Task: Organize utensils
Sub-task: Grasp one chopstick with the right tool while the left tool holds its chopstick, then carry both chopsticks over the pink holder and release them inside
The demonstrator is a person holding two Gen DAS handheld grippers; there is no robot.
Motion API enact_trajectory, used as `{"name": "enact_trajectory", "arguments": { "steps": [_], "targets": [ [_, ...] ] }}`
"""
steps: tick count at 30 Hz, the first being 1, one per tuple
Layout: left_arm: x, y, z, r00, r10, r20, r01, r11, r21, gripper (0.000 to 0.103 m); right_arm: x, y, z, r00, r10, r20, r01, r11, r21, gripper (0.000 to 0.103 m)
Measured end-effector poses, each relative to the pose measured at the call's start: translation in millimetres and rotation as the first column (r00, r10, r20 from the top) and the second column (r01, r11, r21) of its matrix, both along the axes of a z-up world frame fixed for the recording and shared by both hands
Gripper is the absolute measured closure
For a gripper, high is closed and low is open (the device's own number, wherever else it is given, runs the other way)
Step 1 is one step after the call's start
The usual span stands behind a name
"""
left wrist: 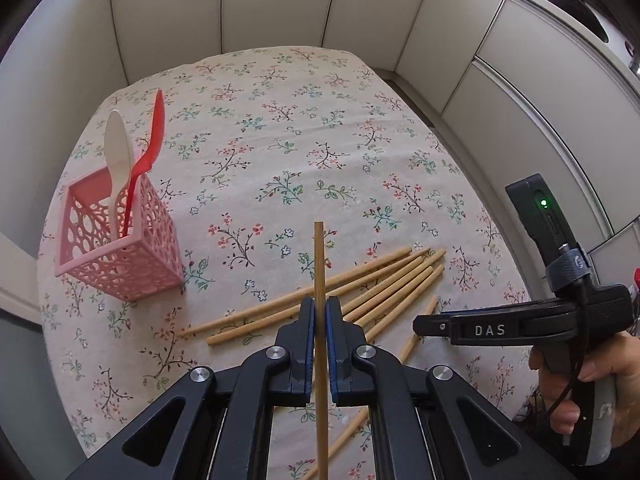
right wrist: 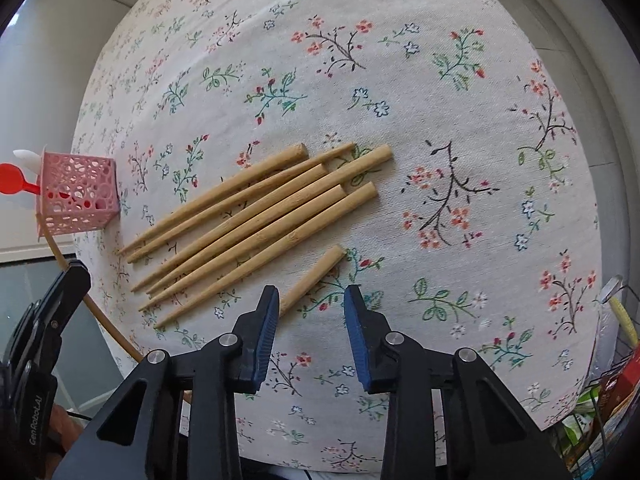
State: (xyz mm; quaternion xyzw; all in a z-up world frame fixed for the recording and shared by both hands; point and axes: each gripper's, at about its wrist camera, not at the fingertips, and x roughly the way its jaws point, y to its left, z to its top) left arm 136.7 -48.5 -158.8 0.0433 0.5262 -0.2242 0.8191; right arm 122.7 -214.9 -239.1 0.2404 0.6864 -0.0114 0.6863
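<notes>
My left gripper (left wrist: 319,308) is shut on one wooden chopstick (left wrist: 319,256), held above the table and pointing away from me. Several more chopsticks (left wrist: 360,292) lie in a loose bundle on the floral cloth below it; they also show in the right wrist view (right wrist: 256,216). One chopstick (right wrist: 316,276) lies apart, just ahead of my right gripper (right wrist: 310,300), which is open and empty above the cloth. A pink perforated holder (left wrist: 116,248) at the left holds a white spoon (left wrist: 118,152) and a red spoon (left wrist: 154,140). The holder also shows in the right wrist view (right wrist: 76,196).
The table is covered by a floral cloth (left wrist: 280,120) and stands against white cabinet panels (left wrist: 272,4). The right gripper's body (left wrist: 560,316) and the hand holding it are at the right. A wire basket with packets (right wrist: 612,380) sits beyond the table's right edge.
</notes>
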Motion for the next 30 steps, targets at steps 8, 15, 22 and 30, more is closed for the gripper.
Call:
{"name": "enact_trajectory", "arguments": {
  "steps": [8,15,22,30],
  "targets": [
    [-4,14,-5,1.000,-0.003,-0.013,0.003,1.000,0.003,0.098,9,33,6,0.998,0.038,0.046,-0.028,0.980,-0.196,0.080],
    [-7,25,-7,1.000,0.006,-0.015,-0.006,1.000,0.011,0.098,9,31,6,0.997,-0.002,0.075,0.015,0.986,-0.165,0.090],
    [-12,33,-2,1.000,0.020,0.008,-0.020,1.000,0.012,0.098,3,6,5,0.995,-0.068,0.079,0.071,0.997,-0.030,0.096],
    [-23,44,35,0.991,0.052,0.122,-0.050,0.999,-0.015,0.098,-12,14,60,0.968,-0.029,0.251,0.032,0.999,-0.009,0.096]
  ]
}}
